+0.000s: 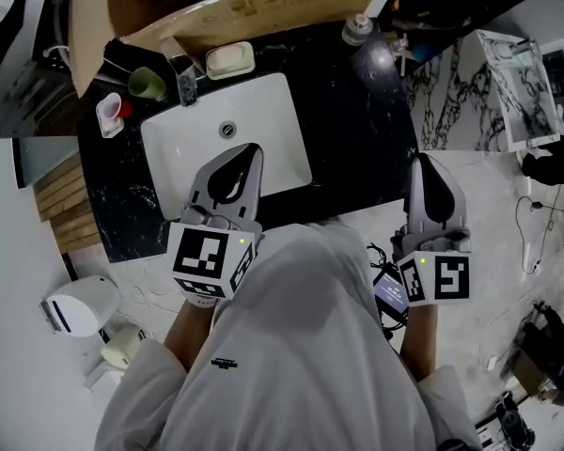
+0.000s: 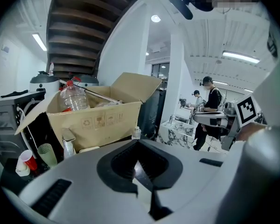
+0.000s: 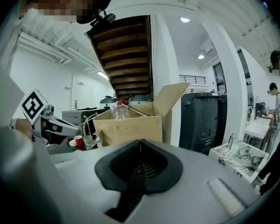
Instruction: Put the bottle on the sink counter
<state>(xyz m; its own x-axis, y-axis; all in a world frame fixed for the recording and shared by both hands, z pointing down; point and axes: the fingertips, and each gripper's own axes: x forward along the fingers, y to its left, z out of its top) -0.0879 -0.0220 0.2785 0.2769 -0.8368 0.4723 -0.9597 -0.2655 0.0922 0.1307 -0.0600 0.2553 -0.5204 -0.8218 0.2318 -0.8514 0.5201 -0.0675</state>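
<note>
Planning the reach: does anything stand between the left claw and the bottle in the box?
Yes. The box wall covers the bottle low down, and the faucet and green cup stand before the box.

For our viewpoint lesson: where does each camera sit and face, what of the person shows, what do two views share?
Head view: on head, down onto the sink; left gripper, right gripper show.
Left gripper view: rides it, facing the cardboard box; its jaws show.
Right gripper view: likewise, same box, own jaws.
Both share the clear bottle.
</note>
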